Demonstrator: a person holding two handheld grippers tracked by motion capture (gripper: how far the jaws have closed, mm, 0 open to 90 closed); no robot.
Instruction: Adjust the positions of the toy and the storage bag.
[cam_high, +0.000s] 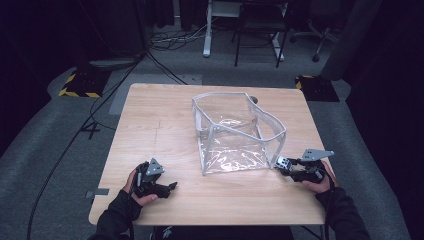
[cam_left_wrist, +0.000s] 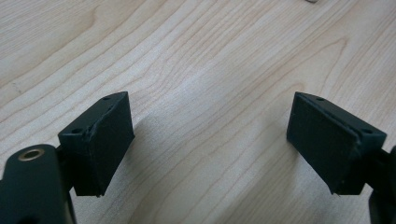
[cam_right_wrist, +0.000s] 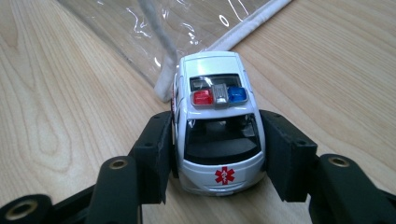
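R gripper (cam_right_wrist: 217, 154) clamped on the white toy ambulance (cam_right_wrist: 217, 121) at the table's (cam_high: 160, 125) right front, just by the clear bag's (cam_high: 235, 135) corner — L gripper (cam_left_wrist: 210, 140) wide open, empty, over bare wood.

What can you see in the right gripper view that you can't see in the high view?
The right gripper view shows the white toy ambulance car close up: its red and blue roof lights and red star emblem, with the right gripper shut on its sides. The high view shows the whole clear plastic bag with white piping, the left gripper and the grey floor. Both show the car, the bag's corner and the light wooden table.
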